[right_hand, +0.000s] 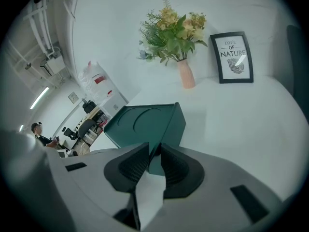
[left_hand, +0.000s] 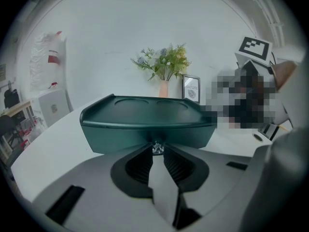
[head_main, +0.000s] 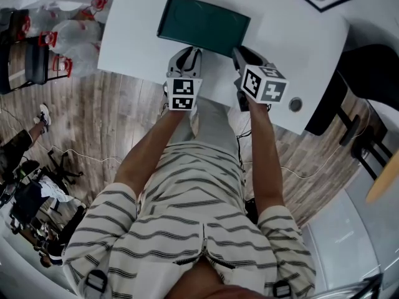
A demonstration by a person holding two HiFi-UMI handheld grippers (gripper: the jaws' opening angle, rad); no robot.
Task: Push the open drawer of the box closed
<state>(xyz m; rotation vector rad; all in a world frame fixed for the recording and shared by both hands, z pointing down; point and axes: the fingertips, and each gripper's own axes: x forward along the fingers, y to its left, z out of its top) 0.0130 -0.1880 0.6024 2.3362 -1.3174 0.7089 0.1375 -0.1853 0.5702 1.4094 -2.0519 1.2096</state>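
Box [head_main: 203, 25], dark green, near the table's [head_main: 293, 36] front edge: left gripper [left_hand: 158, 147] pinches the drawer's [left_hand: 120, 138] knob [left_hand: 158, 149]; right gripper [right_hand: 154, 147], jaws parted, straddles the box's right front corner. Push squarely inward, level, steadying the box against sliding.

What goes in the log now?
dark green box on white table, drawer looks closed | left gripper: jaws flank small clear knob, grip unclear | right gripper: open, box corner between jaws
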